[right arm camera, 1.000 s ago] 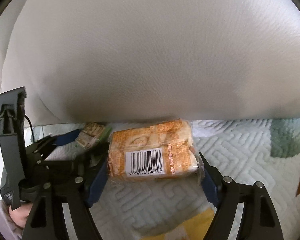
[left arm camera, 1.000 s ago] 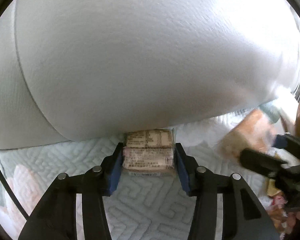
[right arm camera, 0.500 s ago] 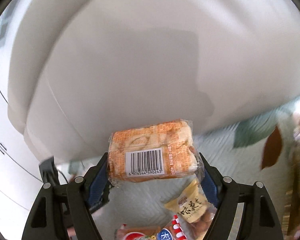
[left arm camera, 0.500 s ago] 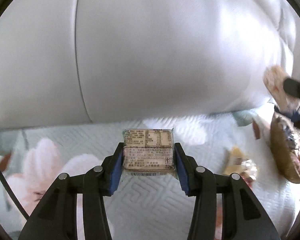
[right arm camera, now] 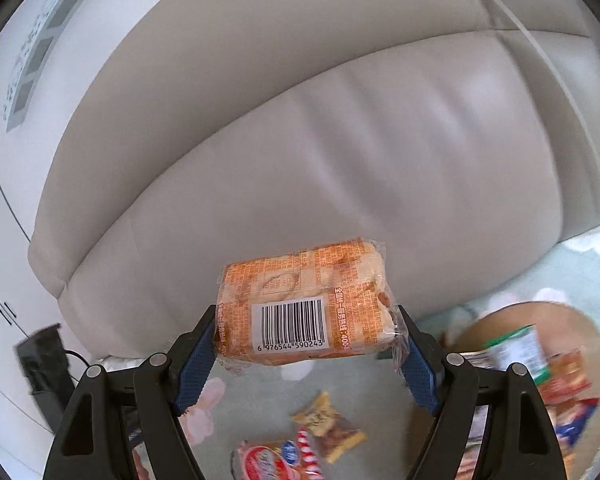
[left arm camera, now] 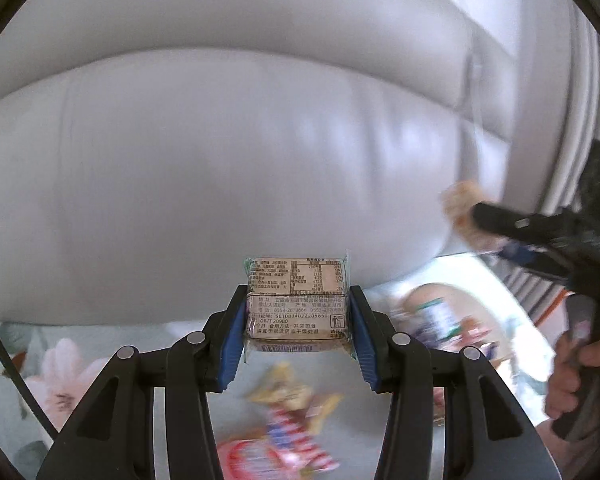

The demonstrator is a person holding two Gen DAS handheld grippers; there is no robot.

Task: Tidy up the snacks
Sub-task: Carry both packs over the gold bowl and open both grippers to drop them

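My left gripper point(left arm camera: 298, 316) is shut on a small brown snack pack point(left arm camera: 298, 300) with printed text, held in the air before the white sofa back. My right gripper point(right arm camera: 306, 334) is shut on an orange bread pack point(right arm camera: 304, 304) with a barcode label, also lifted clear of the seat. In the left wrist view the right gripper point(left arm camera: 476, 224) appears at the right, blurred, with a hand point(left arm camera: 572, 376) on its grip and the bread pack point(left arm camera: 458, 204) at its tip. Loose snacks lie below: a yellow packet point(right arm camera: 328, 426) and a red-and-white packet point(right arm camera: 280, 460).
A round woven basket point(right arm camera: 516, 312) holding several snack packs sits on the seat at the right. A pale quilted cover with pink flowers point(left arm camera: 66, 376) lies over the seat. The white sofa back point(right arm camera: 340, 140) fills the upper view. A dark device point(right arm camera: 44, 364) stands at the left.
Both grippers rose from the seat with their packs still gripped. The sofa back dropped lower in view, and the basket and loose snacks came into sight below.
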